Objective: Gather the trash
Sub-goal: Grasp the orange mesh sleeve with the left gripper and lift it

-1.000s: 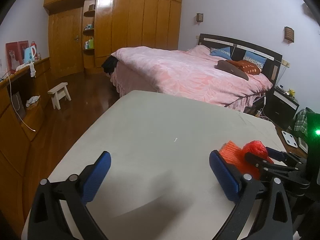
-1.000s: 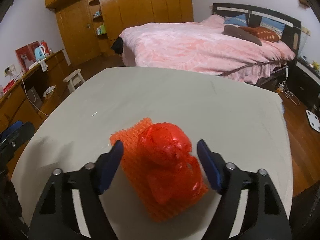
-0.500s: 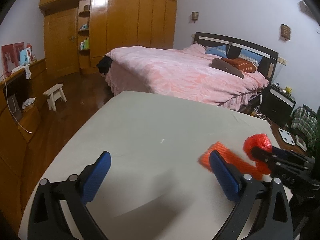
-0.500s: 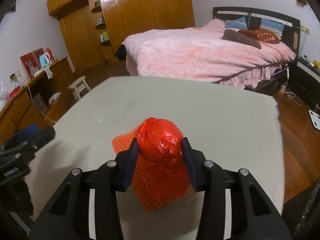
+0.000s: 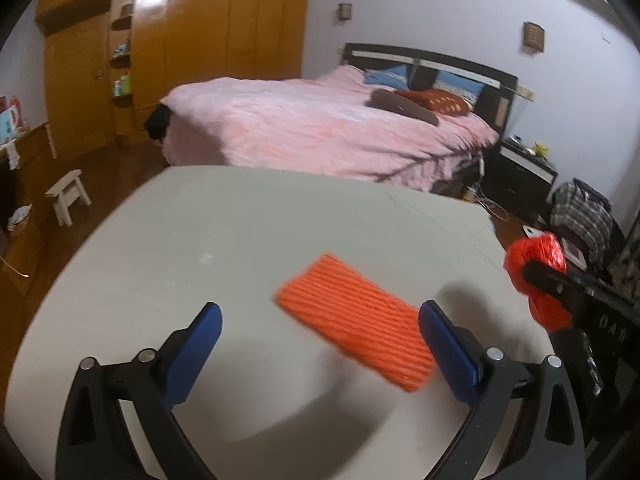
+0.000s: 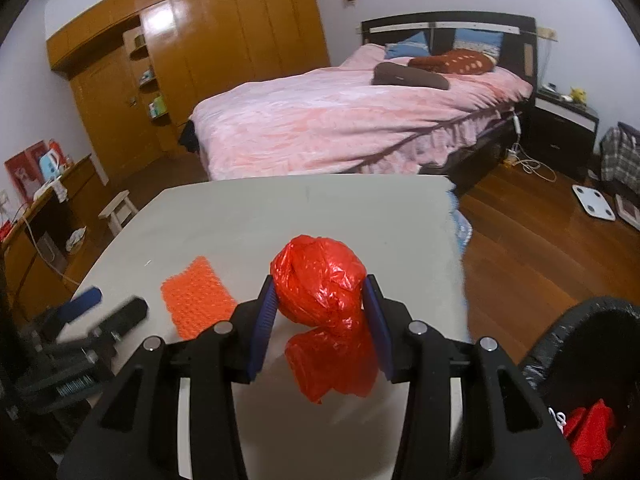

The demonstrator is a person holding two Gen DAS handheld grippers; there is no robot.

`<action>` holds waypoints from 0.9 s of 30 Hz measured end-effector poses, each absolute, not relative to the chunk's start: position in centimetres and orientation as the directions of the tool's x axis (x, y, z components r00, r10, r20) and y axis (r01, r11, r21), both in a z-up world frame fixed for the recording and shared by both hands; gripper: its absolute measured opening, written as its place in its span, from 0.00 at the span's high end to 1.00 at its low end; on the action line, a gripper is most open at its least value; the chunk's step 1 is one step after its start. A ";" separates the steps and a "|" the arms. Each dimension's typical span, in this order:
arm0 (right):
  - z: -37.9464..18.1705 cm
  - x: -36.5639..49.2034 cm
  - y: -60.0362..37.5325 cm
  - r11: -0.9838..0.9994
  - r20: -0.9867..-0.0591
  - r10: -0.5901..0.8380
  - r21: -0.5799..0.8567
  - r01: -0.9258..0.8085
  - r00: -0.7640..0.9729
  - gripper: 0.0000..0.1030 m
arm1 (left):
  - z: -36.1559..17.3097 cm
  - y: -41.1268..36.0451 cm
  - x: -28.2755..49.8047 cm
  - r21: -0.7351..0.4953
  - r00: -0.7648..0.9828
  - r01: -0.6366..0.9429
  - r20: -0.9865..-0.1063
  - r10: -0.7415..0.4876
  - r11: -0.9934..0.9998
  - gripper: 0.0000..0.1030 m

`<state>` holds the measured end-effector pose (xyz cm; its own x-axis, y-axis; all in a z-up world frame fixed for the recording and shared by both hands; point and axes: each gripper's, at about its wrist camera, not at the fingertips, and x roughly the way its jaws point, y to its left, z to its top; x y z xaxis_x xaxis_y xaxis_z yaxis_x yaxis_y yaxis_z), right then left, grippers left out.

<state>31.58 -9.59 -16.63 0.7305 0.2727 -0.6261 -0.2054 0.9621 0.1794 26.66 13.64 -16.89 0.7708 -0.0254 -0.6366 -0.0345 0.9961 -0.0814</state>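
My right gripper (image 6: 320, 304) is shut on a crumpled red plastic bag (image 6: 320, 292) and holds it above the grey table (image 6: 340, 208); the bag also shows in the left wrist view (image 5: 536, 264). An orange foam net sheet (image 5: 356, 320) lies flat on the table, and it shows in the right wrist view (image 6: 196, 296) to the left of the bag. My left gripper (image 5: 320, 344) is open and empty, low over the table, with the sheet just ahead of its right finger (image 5: 448, 348).
A black-lined trash bin (image 6: 580, 352) with red scraps inside stands at the table's right, below the right gripper. A pink bed (image 5: 320, 128) lies behind the table. A wooden wardrobe (image 5: 180, 52), a white stool (image 5: 68, 196) and a side desk stand at the left.
My right gripper closed on the red bag, lifted it off the orange sheet and carried it right toward the bin. My left gripper swung right toward the sheet.
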 end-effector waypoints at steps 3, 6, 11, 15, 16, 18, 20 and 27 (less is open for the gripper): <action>-16.8 31.6 -10.1 0.962 -0.625 0.272 0.179 -0.205 0.732 0.59 | -17.7 12.5 26.7 -0.087 0.757 -0.020 -0.652 -0.042 0.996 0.06; -17.0 31.6 -10.5 0.961 -0.623 0.275 0.183 -0.205 0.732 0.59 | -18.7 11.5 26.9 -0.097 0.738 -0.013 -0.672 -0.056 0.995 0.06; -17.2 31.4 -10.6 0.960 -0.623 0.279 0.185 -0.208 0.731 0.59 | -19.7 10.7 27.6 -0.092 0.711 -0.014 -0.701 -0.055 0.996 0.07; -17.6 31.5 -10.3 0.959 -0.631 0.282 0.190 -0.209 0.722 0.59 | -20.4 10.2 28.1 -0.085 0.683 -0.026 -0.729 -0.044 0.996 0.10; -17.6 31.6 -10.2 0.959 -0.633 0.282 0.189 -0.209 0.721 0.59 | -20.7 10.2 28.3 -0.080 0.671 -0.025 -0.741 -0.043 0.997 0.11; -17.8 31.7 -10.2 0.960 -0.636 0.280 0.189 -0.207 0.719 0.59 | -21.2 10.1 28.8 -0.075 0.644 -0.030 -0.764 -0.038 0.997 0.13; -18.0 31.8 -10.2 0.960 -0.639 0.281 0.192 -0.205 0.716 0.59 | -21.6 10.6 29.0 -0.093 0.626 -0.036 -0.778 -0.050 0.995 0.15; -18.2 31.9 -10.3 0.959 -0.644 0.282 0.197 -0.203 0.711 0.59 | -21.5 11.0 28.4 -0.046 0.624 -0.015 -0.781 -0.027 0.999 0.25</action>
